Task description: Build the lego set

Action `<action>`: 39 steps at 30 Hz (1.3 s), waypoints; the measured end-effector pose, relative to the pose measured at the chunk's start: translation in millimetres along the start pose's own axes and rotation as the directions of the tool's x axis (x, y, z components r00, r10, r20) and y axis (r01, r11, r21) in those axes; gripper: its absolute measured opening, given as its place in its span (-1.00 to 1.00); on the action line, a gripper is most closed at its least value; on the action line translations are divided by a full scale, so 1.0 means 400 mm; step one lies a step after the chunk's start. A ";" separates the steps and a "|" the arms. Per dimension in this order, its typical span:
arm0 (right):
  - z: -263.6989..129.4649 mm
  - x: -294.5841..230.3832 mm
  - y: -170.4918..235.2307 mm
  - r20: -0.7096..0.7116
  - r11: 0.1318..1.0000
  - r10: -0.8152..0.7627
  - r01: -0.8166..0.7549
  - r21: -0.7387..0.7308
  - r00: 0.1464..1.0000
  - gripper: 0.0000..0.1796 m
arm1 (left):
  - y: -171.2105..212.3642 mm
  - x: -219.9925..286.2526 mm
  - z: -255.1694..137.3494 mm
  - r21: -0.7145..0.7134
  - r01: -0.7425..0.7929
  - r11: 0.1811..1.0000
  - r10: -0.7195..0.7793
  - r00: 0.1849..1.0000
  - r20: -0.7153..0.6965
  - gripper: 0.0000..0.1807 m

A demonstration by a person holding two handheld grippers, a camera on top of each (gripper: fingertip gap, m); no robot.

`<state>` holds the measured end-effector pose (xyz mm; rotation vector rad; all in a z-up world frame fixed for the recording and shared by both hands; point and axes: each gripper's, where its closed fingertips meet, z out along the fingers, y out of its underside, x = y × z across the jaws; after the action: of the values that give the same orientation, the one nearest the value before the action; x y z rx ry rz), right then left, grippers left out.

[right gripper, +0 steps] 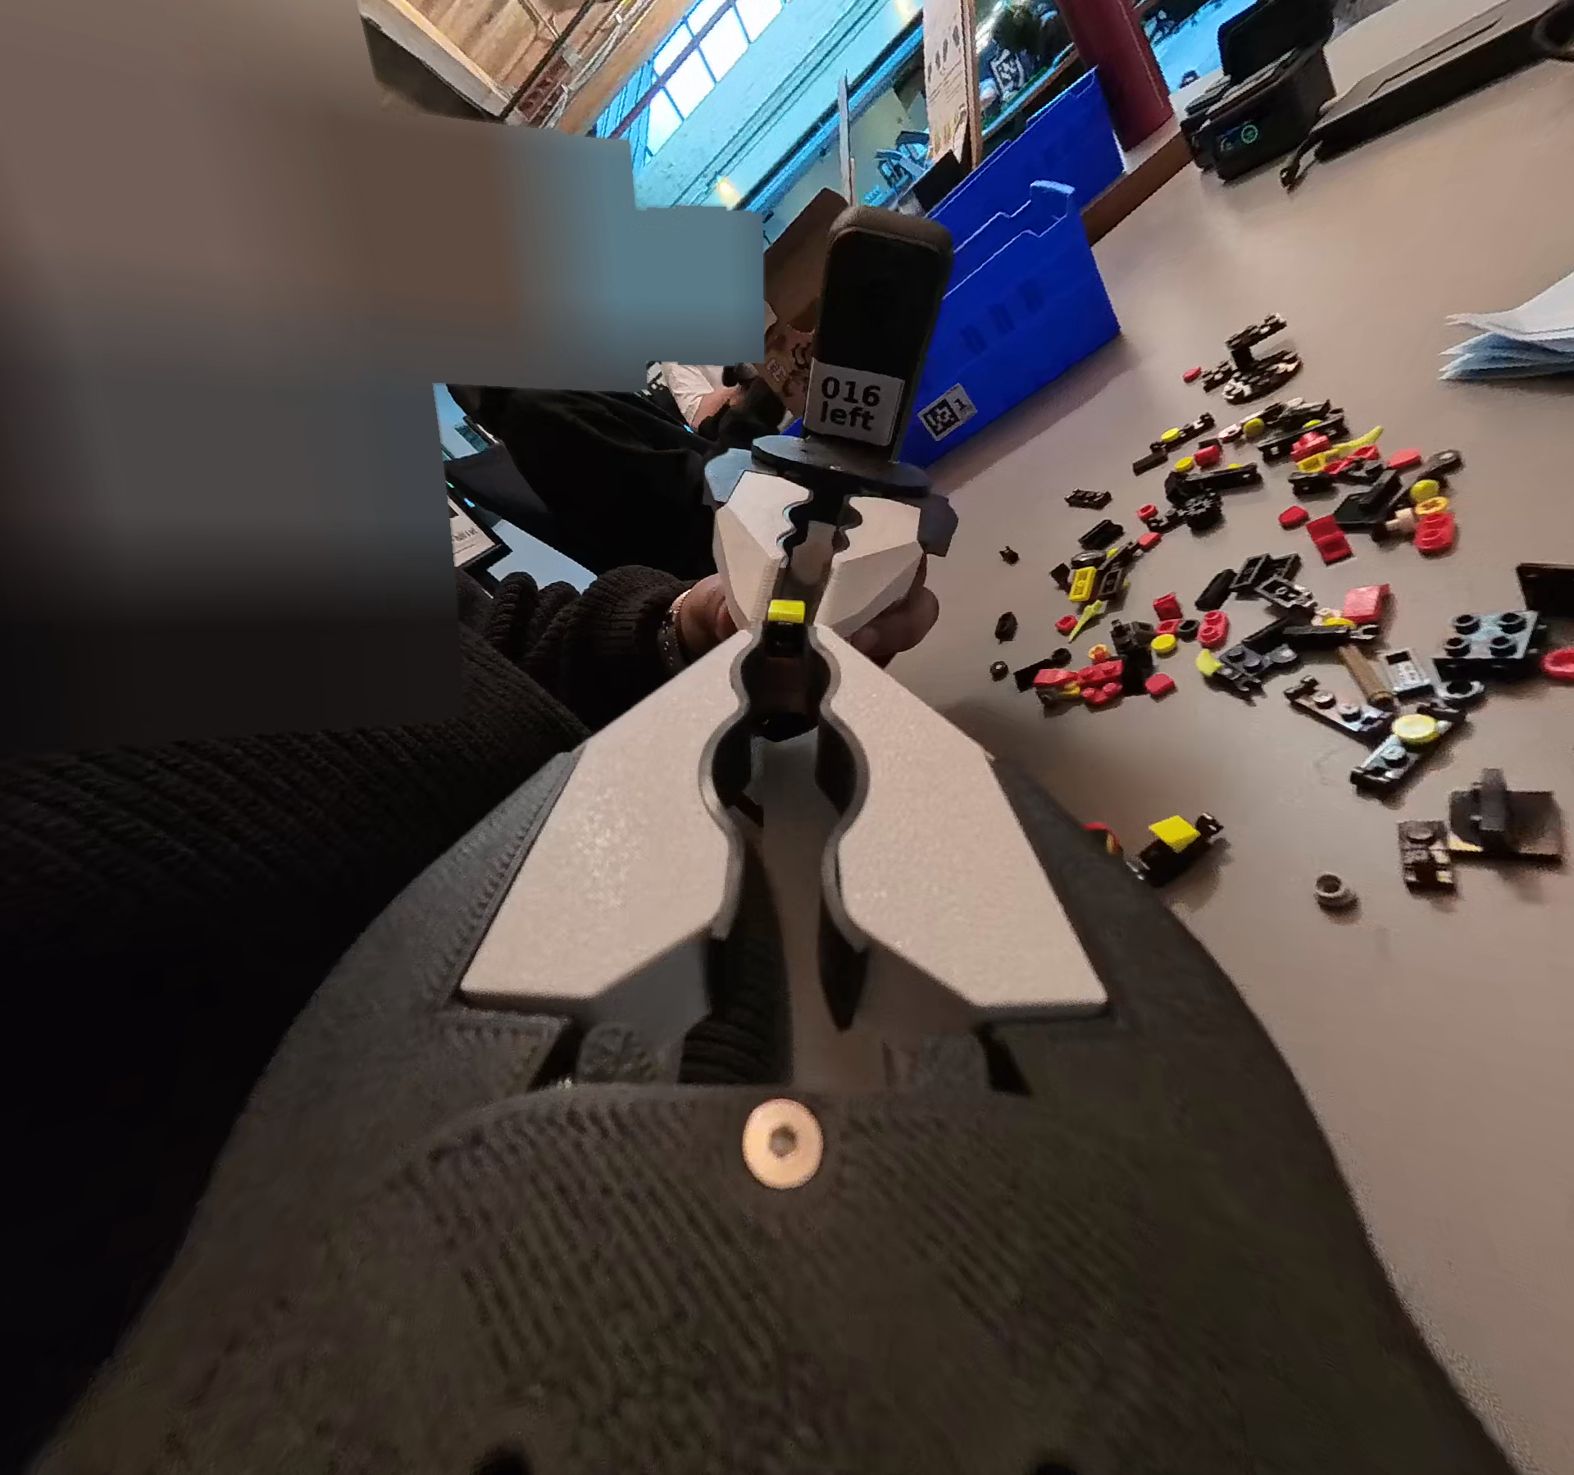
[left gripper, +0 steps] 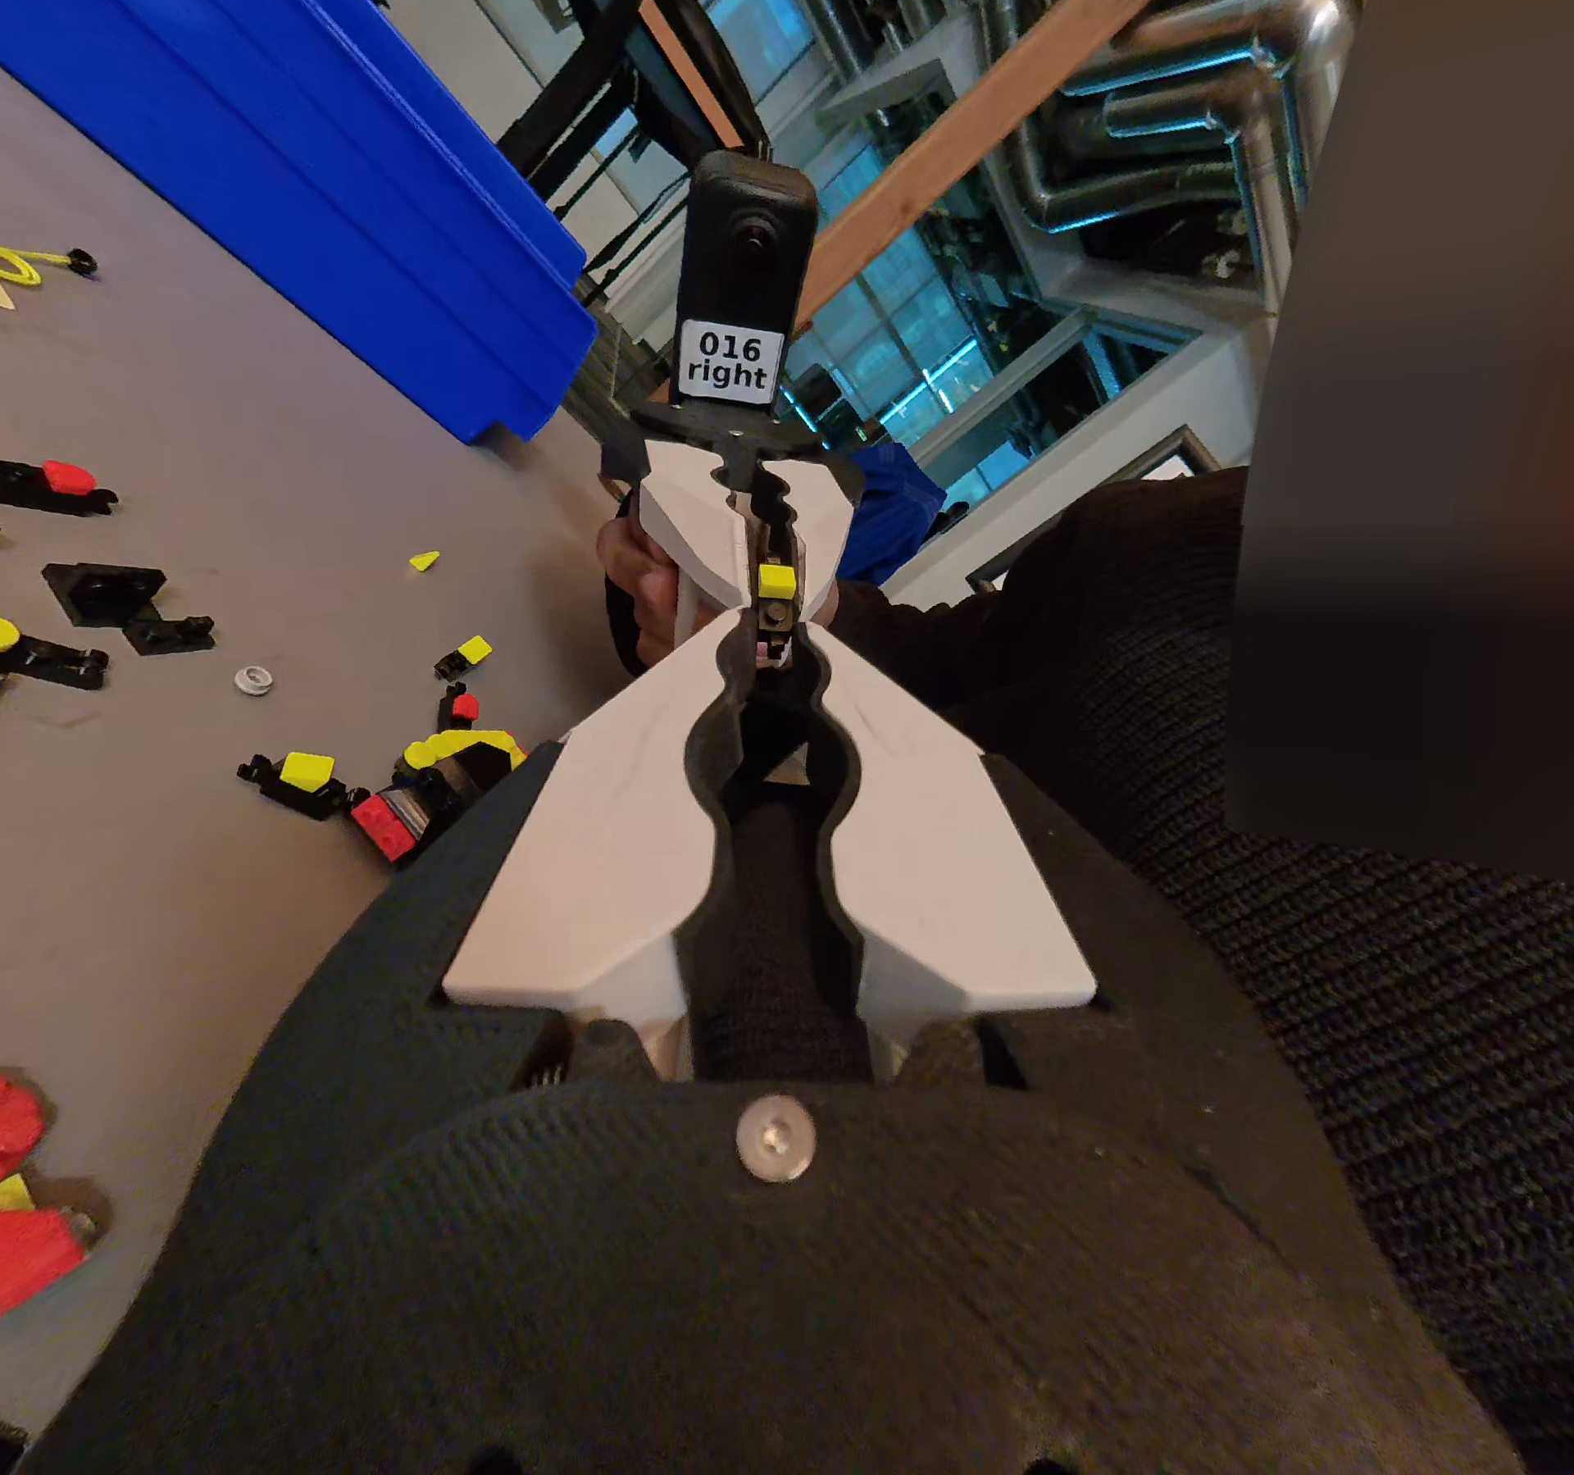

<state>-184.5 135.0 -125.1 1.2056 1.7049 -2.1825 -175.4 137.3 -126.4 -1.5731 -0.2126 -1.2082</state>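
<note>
Two grippers: the left gripper (left gripper: 773, 650) and the right gripper (right gripper: 779, 650) meet tip to tip in the air above the table edge, each pointing at the other.
Table (right gripper: 1278, 1051): grey, carrying nearly all of the set as loose parts.
Blue bin (left gripper: 281, 131): stands on the table behind the parts, well apart from the grippers.
Loose pile (right gripper: 1260, 582): dozens of black, red and yellow pieces lie scattered and unjoined to the right of the right gripper.
Partial builds: a black-and-yellow cluster with a red brick (left gripper: 426, 787) lies near the left gripper's body; a black piece with a yellow slope (right gripper: 1180, 842) sits alone, close to the right gripper.
Held assembly: a small black sub-assembly topped by a yellow tile (left gripper: 777, 580) sits between the two sets of tips.
Grip, left: jaws narrow, apparently pinching the lower end of the small assembly.
Grip, right: jaws narrow, apparently closed on the same piece from the other side.
Progress: early, I judge; only a few small joins exist, and most parts wait on the table.
Left to do: seat this piece, then work through the pile.
</note>
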 end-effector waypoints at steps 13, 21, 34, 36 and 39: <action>-0.071 0.067 -0.016 -0.142 1.000 -0.009 0.007 -0.011 0.990 -0.87 | -0.017 -0.019 -0.023 0.049 0.060 0.997 -0.060 0.998 0.004 -0.94; -0.052 0.055 0.004 -0.145 0.994 -0.084 0.073 -0.077 0.986 -0.80 | -0.003 -0.030 -0.018 0.008 0.038 0.999 -0.038 0.998 0.042 -0.94; 0.005 0.016 0.079 -0.066 0.975 -0.097 0.081 -0.204 0.993 -0.93 | 0.079 -0.032 -0.016 -0.202 -0.007 0.979 0.026 0.996 0.090 -0.94; 0.014 0.019 0.091 -0.083 0.970 -0.112 0.090 -0.225 0.990 -0.93 | 0.084 -0.038 -0.028 -0.202 0.001 0.979 0.023 0.993 0.118 -0.91; 0.027 0.037 0.118 -0.154 0.960 -0.140 0.096 -0.263 0.978 -0.93 | 0.078 -0.049 -0.059 -0.151 0.031 0.988 -0.004 0.984 0.176 -0.60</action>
<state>-174.6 114.1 -170.0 1.2830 2.1014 -1.8892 -177.2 114.5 -163.7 -1.8177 -0.2531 -1.1211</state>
